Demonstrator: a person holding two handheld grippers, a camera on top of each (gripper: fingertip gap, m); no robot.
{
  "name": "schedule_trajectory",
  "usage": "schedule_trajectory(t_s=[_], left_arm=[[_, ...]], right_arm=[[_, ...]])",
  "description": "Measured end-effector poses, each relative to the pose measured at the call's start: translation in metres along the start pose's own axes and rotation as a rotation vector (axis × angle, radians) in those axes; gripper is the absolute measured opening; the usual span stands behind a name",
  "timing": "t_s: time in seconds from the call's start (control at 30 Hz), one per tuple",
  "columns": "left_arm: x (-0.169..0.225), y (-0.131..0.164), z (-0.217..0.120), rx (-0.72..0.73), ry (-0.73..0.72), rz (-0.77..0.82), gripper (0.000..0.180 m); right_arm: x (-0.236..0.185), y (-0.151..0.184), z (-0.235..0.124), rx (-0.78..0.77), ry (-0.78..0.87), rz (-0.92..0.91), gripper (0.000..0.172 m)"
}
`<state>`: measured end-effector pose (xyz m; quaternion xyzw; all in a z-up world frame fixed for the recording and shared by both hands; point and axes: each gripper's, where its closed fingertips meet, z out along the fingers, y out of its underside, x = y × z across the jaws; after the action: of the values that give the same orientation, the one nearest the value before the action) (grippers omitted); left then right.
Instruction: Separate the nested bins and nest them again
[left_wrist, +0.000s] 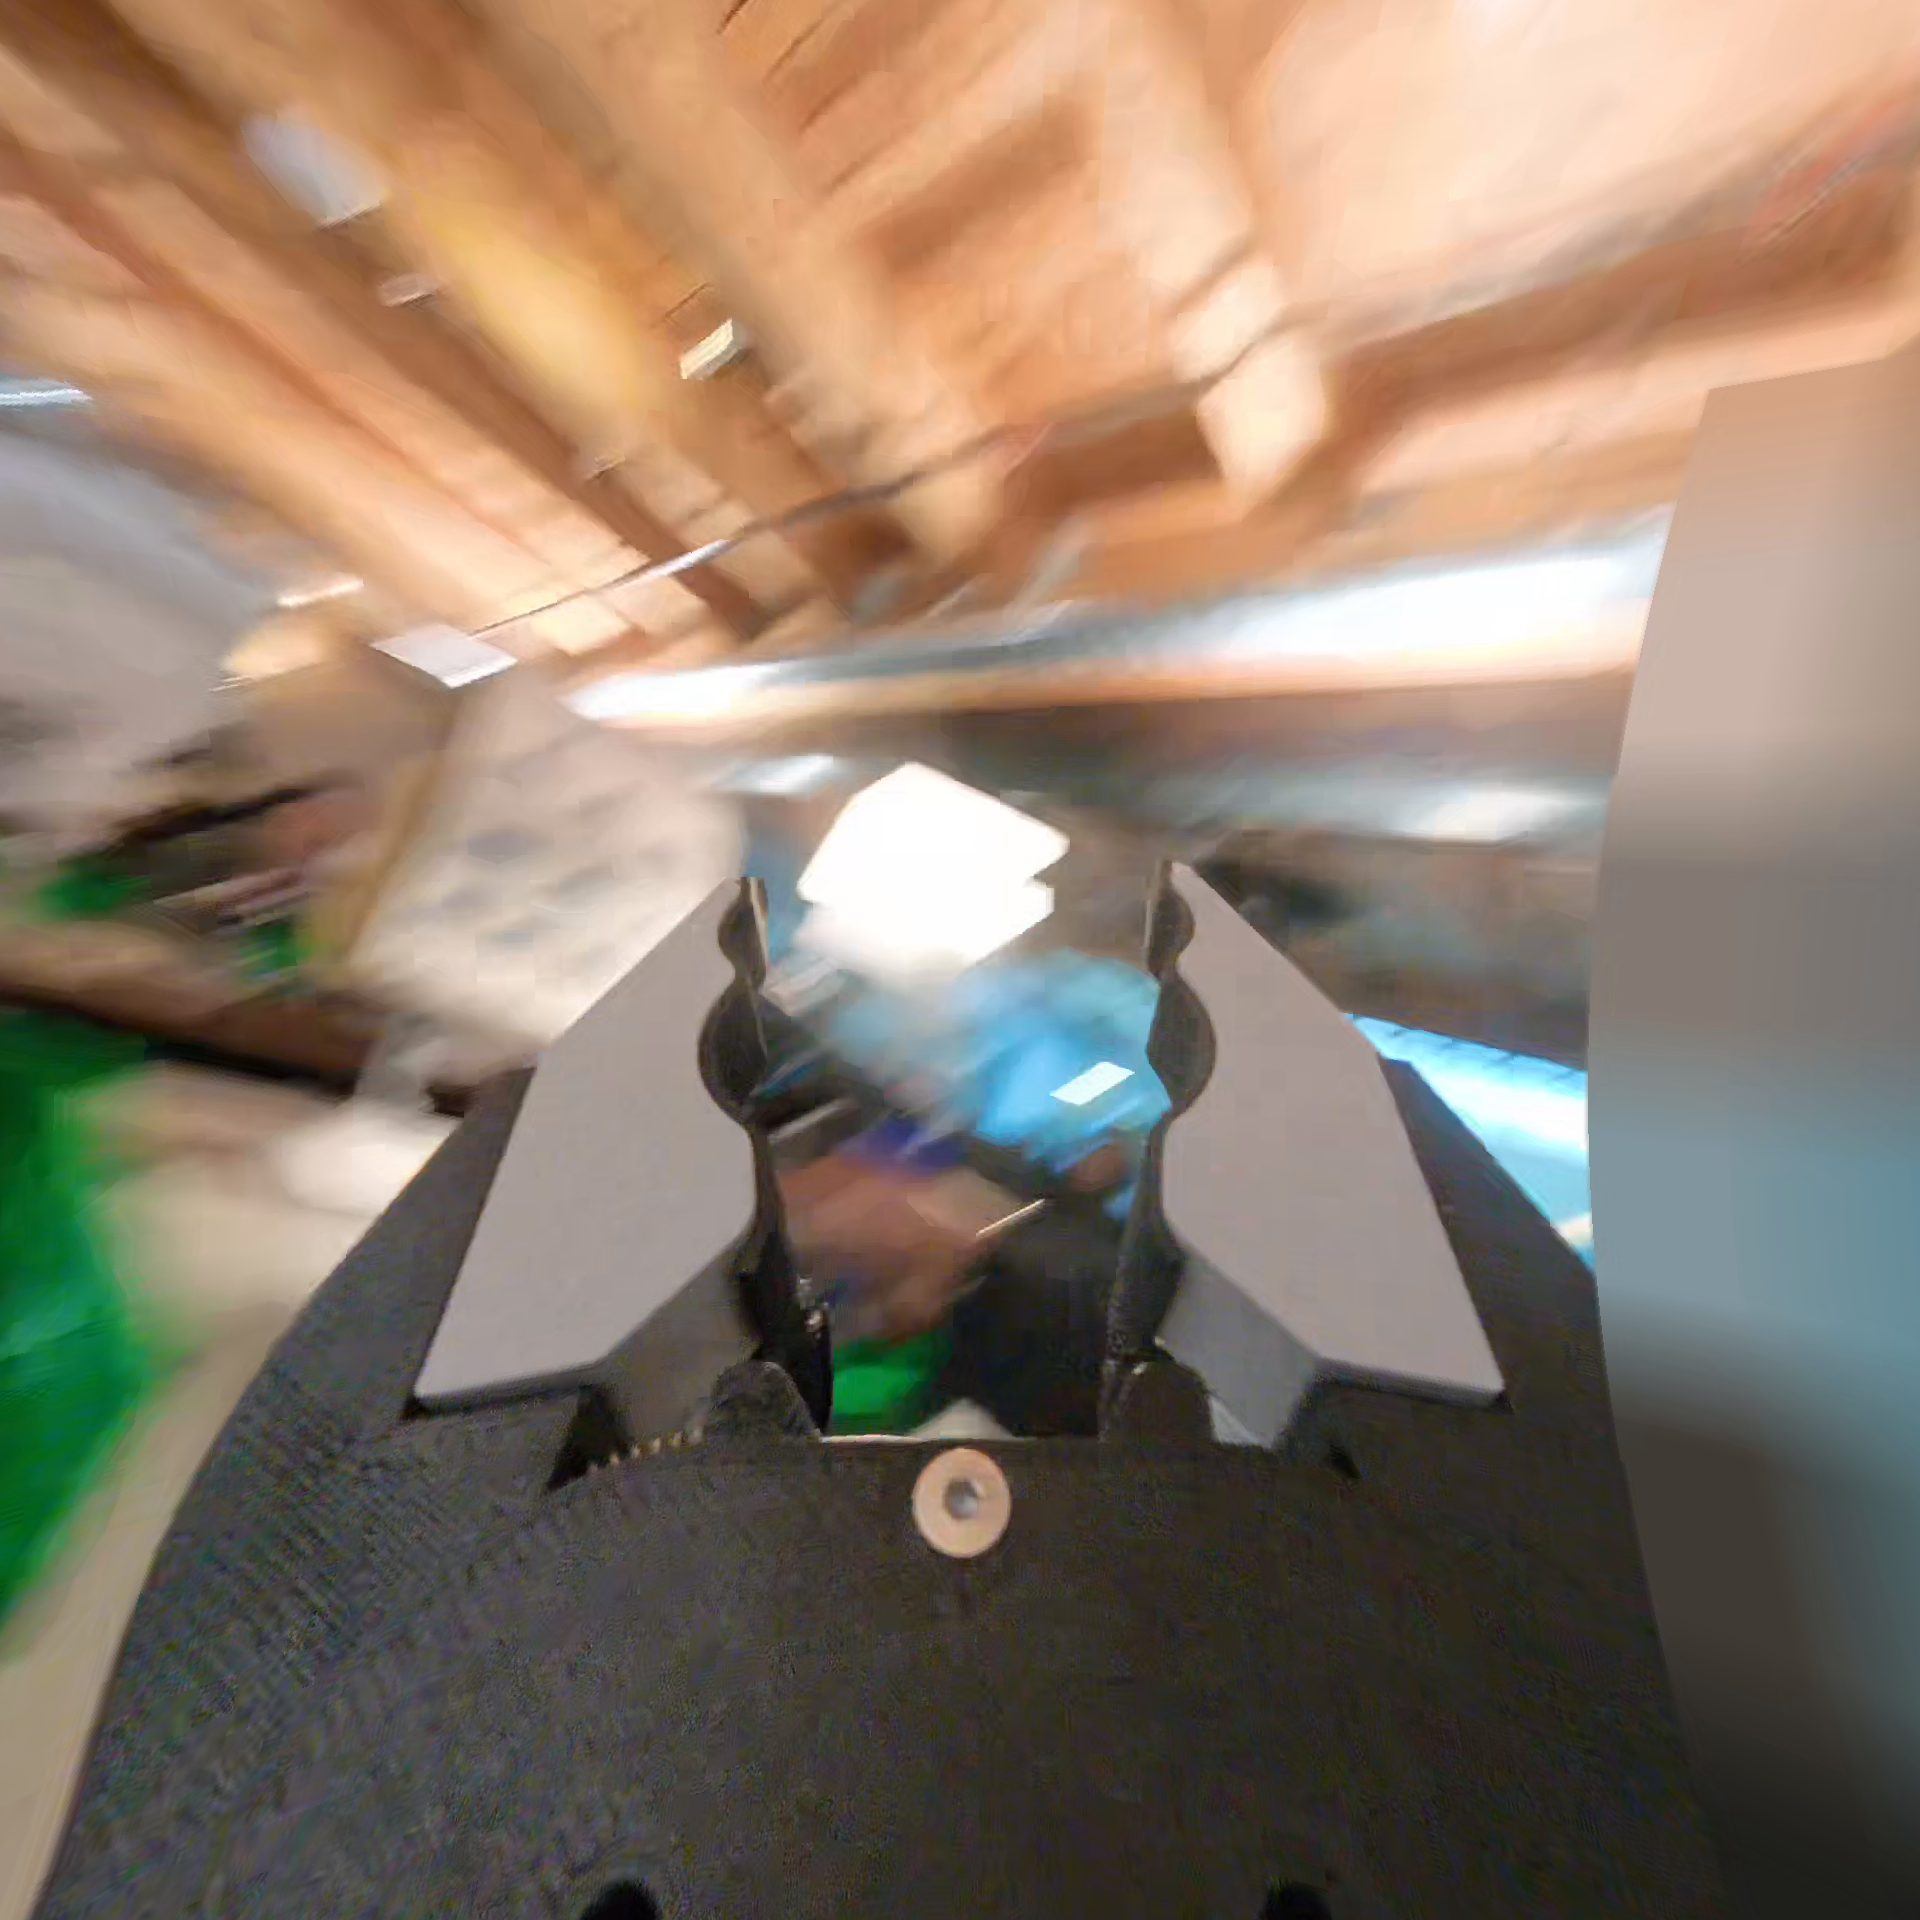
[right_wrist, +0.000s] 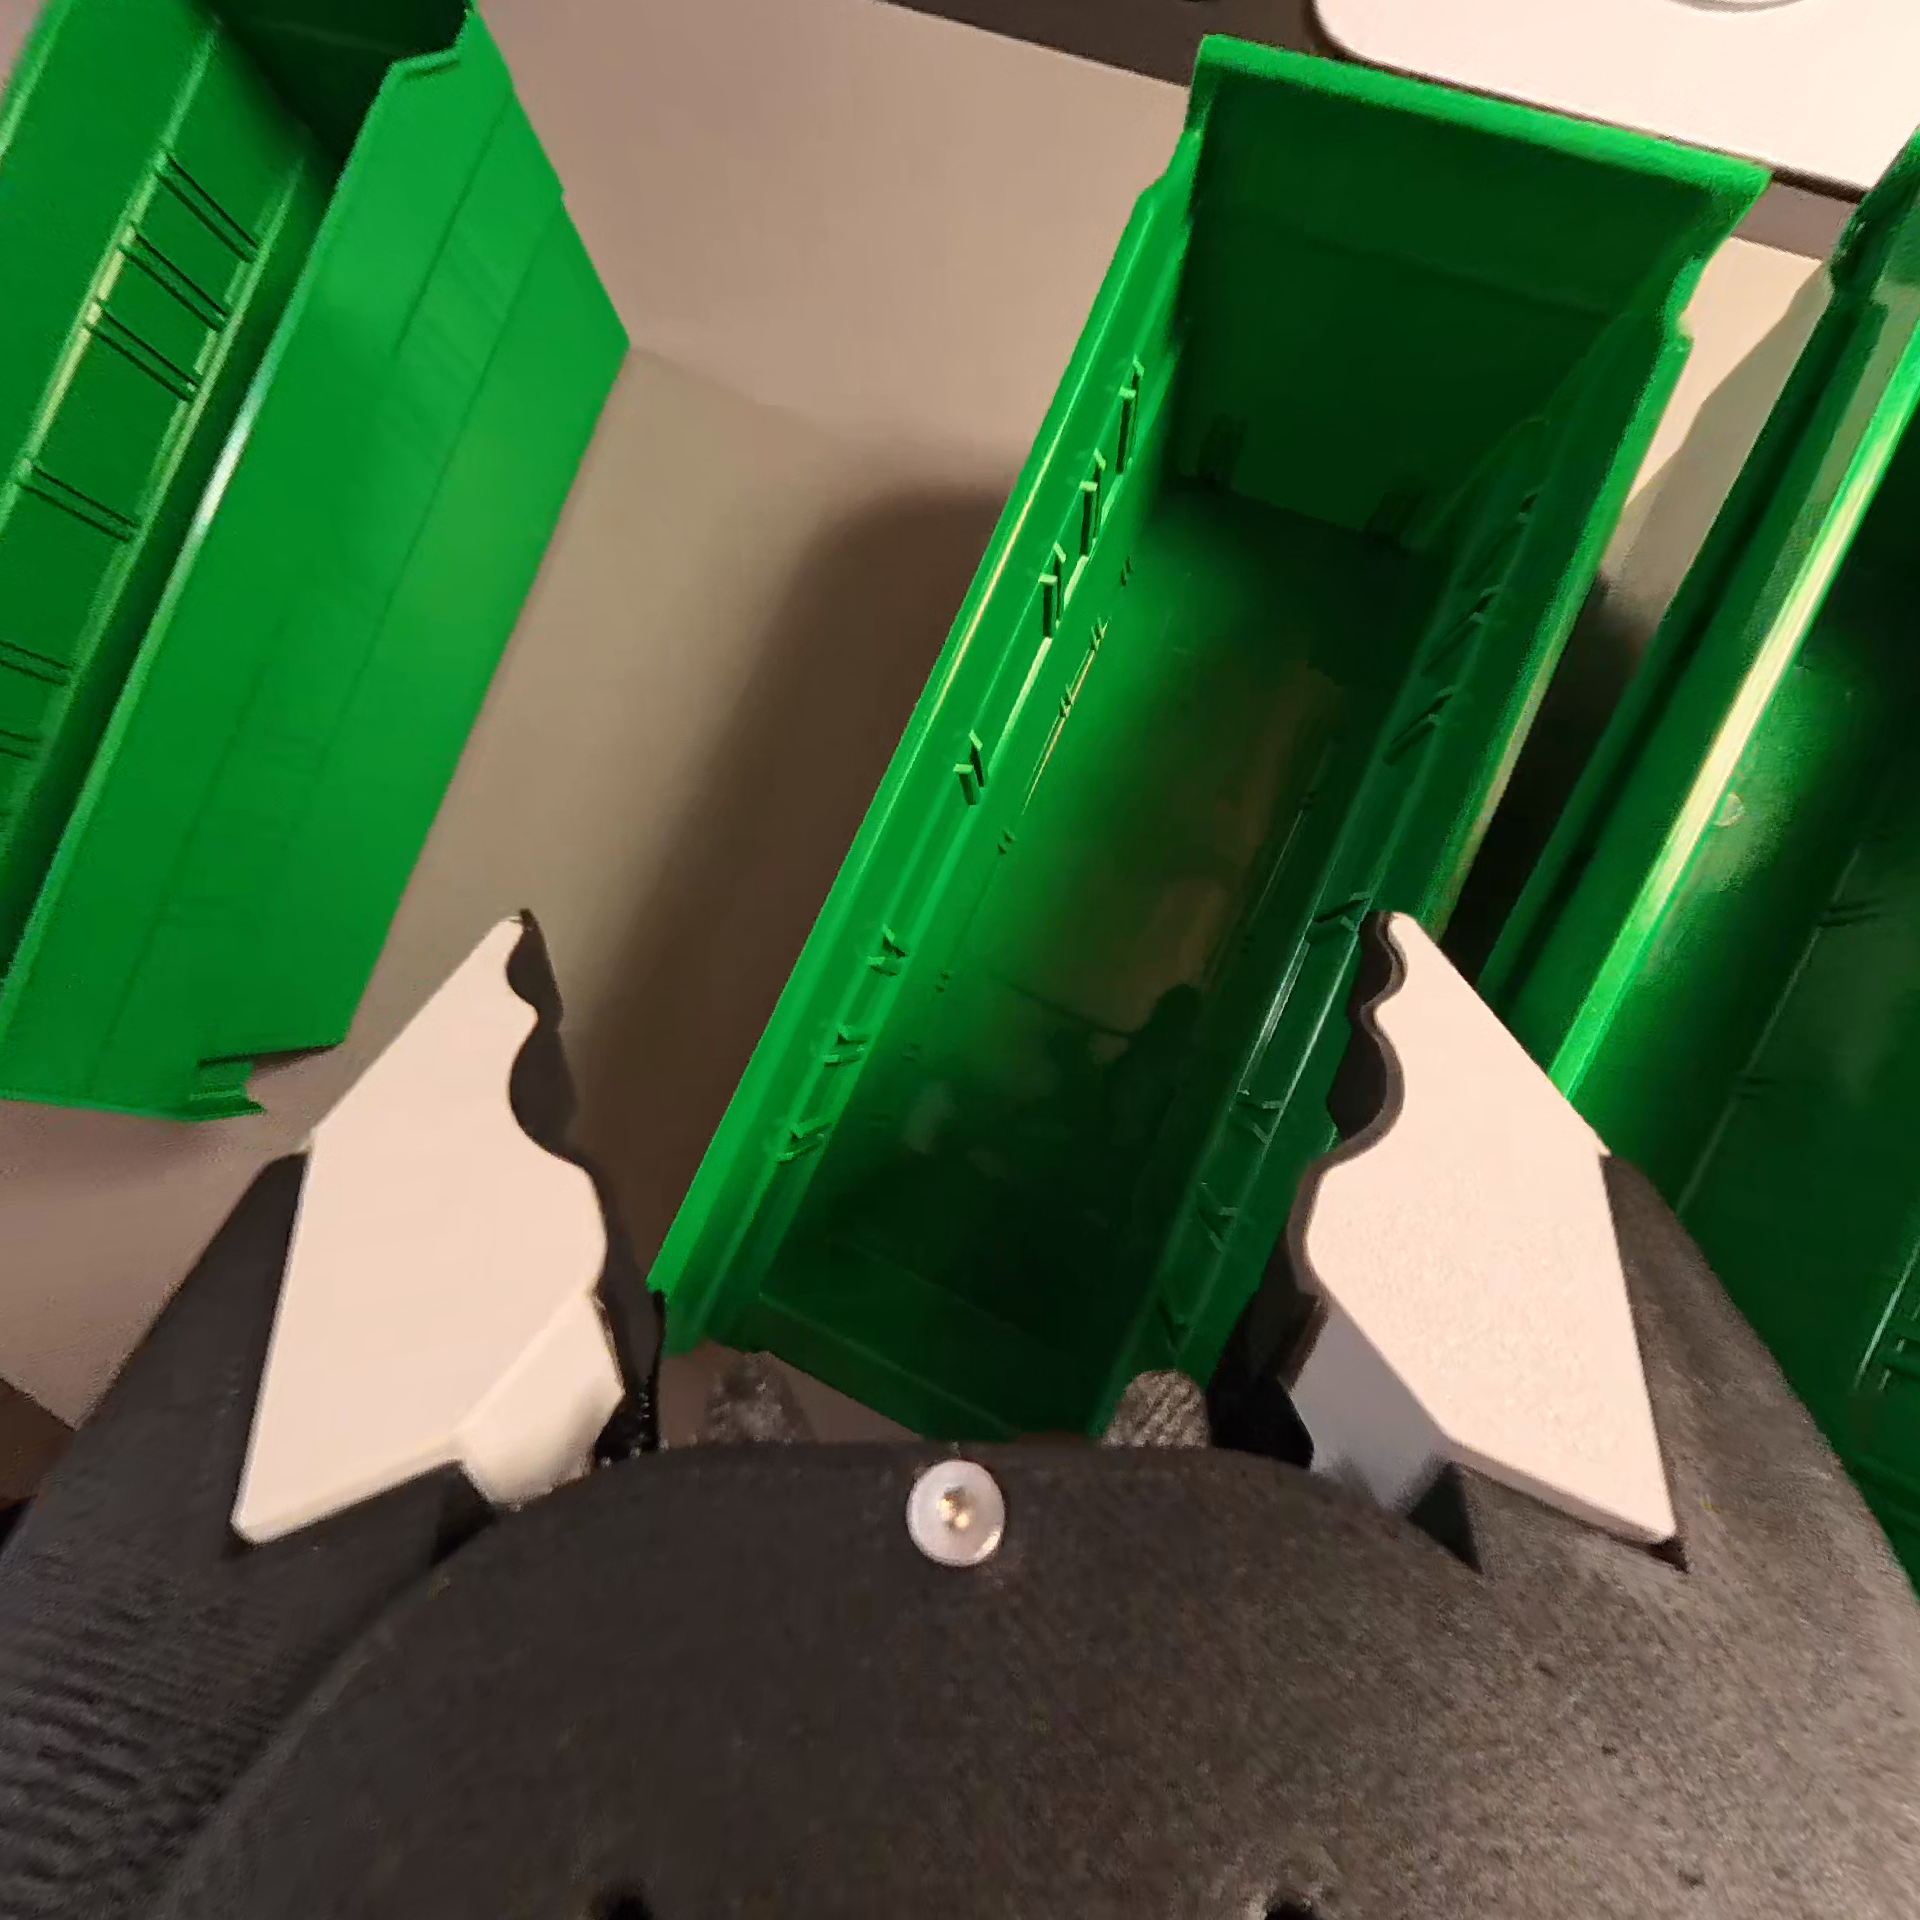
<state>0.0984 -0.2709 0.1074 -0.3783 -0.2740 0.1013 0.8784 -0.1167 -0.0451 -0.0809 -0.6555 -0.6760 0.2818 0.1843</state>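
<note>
While my right gripper (right_wrist: 951, 935) stands wide open astride the middle bin (right_wrist: 1226, 727), gripping nothing, that bin's long axis runs away from me, leaning right. It stands on the table (right_wrist: 810, 343) between two other bins. My left gripper (left_wrist: 956, 904) is part open and bare.

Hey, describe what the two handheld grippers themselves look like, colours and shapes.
Both the left gripper and right gripper share one design: a rough-textured black plastic body, a silver screw at its centre, and two pale grey wedge-shaped fingers with wavy black inner pads. No cables or sleeves show.
</note>
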Motion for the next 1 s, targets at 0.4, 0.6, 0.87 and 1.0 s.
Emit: schedule_trajectory(t_s=[0.4, 0.6, 0.87, 1.0], left_arm=[[-0.207, 0.166, -0.051, -0.81, -0.591, 0.256, 0.102], [-0.206, 0.171, -0.051, -0.827, -0.572, 0.244, 0.1], [-0.206, 0.172, -0.05, -0.819, -0.553, 0.22, 0.099], [-0.206, 0.174, -0.05, -0.829, -0.557, 0.238, 0.099]], right_arm=[[0.002, 0.016, -0.003, -0.12, -0.025, -0.023, 0.15], [0.001, 0.015, -0.019, -0.131, -0.104, 0.014, 0.147], [0.015, 0.005, -0.036, -0.08, -0.061, 0.014, 0.144], [0.021, 0.012, -0.024, -0.121, 0.013, -0.037, 0.14]])
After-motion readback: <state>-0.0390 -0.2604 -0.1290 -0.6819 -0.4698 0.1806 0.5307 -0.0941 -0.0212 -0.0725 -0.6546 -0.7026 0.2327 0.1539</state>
